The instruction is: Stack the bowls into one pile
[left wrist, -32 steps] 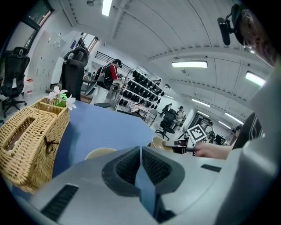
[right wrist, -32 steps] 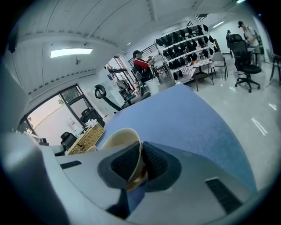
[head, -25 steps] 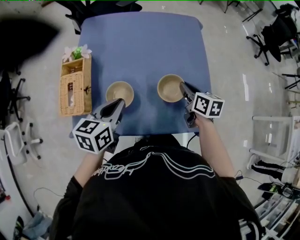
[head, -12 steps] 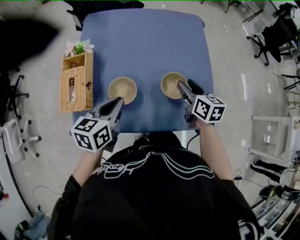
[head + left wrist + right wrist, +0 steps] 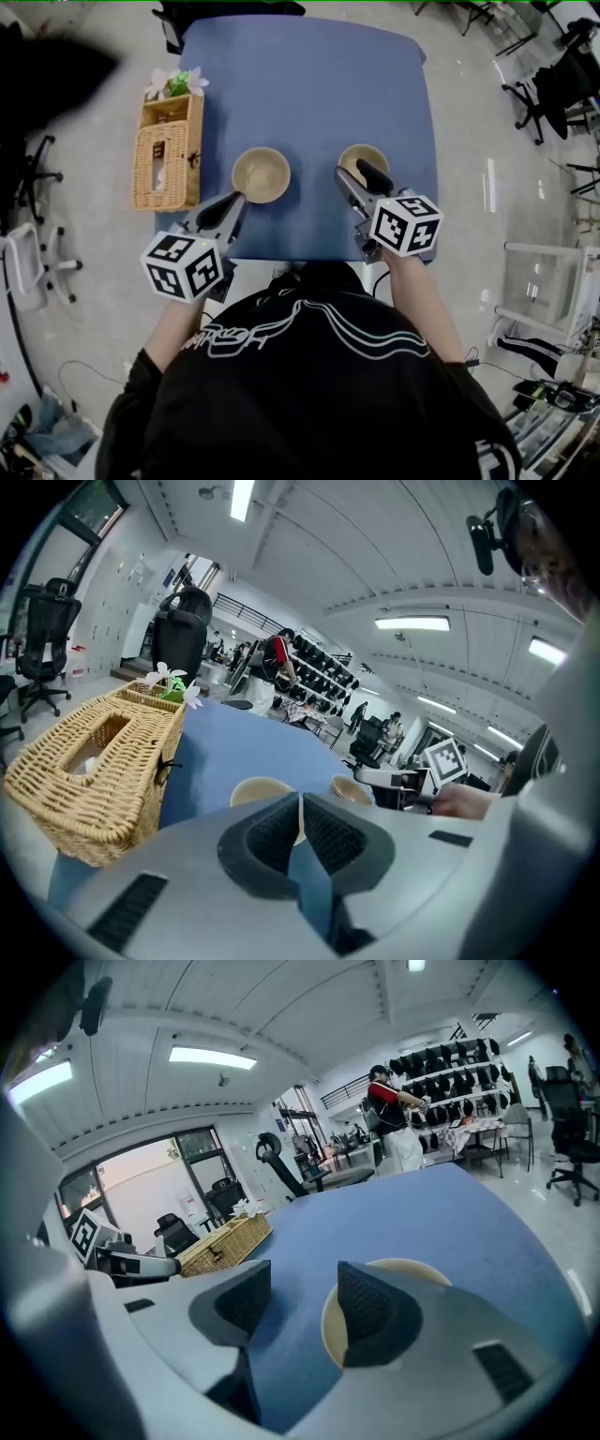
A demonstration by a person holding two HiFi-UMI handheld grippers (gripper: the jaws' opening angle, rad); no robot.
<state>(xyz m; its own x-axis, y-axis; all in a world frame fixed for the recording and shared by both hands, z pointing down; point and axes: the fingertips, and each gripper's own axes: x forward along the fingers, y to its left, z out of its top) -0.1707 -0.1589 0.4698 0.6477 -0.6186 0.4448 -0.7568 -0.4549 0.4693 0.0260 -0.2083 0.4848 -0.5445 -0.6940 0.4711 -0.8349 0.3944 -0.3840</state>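
The right claw (image 5: pixel 305 1283) is apart, its jaws just opened, straddling the near rim of the right bowl (image 5: pixel 417 1271) without pressing. The left claw (image 5: pixel 298 822), together and empty, sits just below the left bowl (image 5: pixel 261 175) at mid-frame. Grasping stage, I judge: next, clamp that rim squarely, then lift.

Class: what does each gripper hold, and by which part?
Nothing is held. Left gripper: jaws together, empty. Right gripper: jaws have just been opening, apart by the right bowl's rim, gripping nothing.

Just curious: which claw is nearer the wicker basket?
Left. The left claw sits just off the wicker basket's near corner; the right claw is farther away, by the right bowl.
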